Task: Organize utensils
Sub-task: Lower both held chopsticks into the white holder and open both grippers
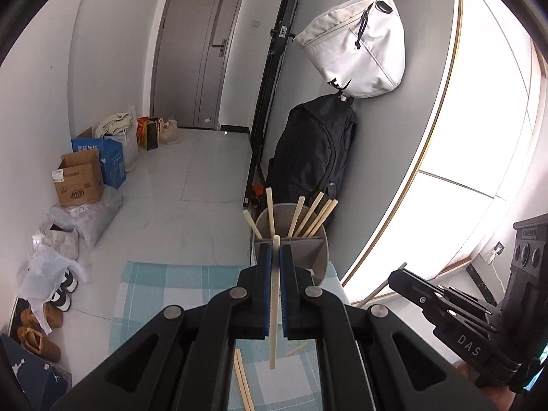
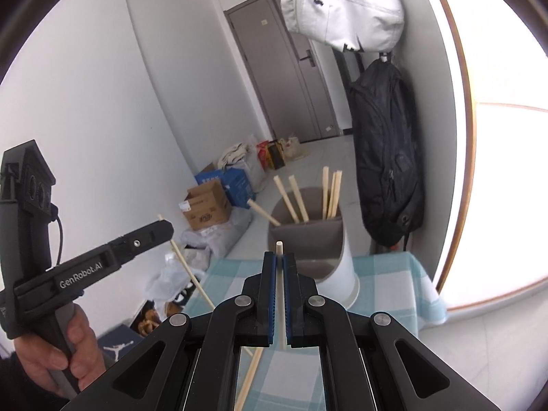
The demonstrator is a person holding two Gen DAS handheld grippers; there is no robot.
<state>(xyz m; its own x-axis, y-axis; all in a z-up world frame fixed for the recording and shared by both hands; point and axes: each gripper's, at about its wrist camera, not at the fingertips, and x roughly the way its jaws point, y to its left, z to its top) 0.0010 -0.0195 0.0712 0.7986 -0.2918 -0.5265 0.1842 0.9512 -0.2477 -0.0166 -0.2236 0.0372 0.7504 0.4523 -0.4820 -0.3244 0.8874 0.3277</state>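
Observation:
A round grey-and-white utensil holder stands on a small table with a blue checked cloth. Several pale wooden chopsticks stand in it. My left gripper is shut on one chopstick, held upright just in front of the holder; it also shows in the right wrist view. My right gripper is shut on another chopstick, near the holder. More chopsticks lie on the cloth.
A black backpack and a white bag hang on the grey wall behind the holder. Cardboard boxes, plastic bags and shoes line the floor at left. A grey door is at the back.

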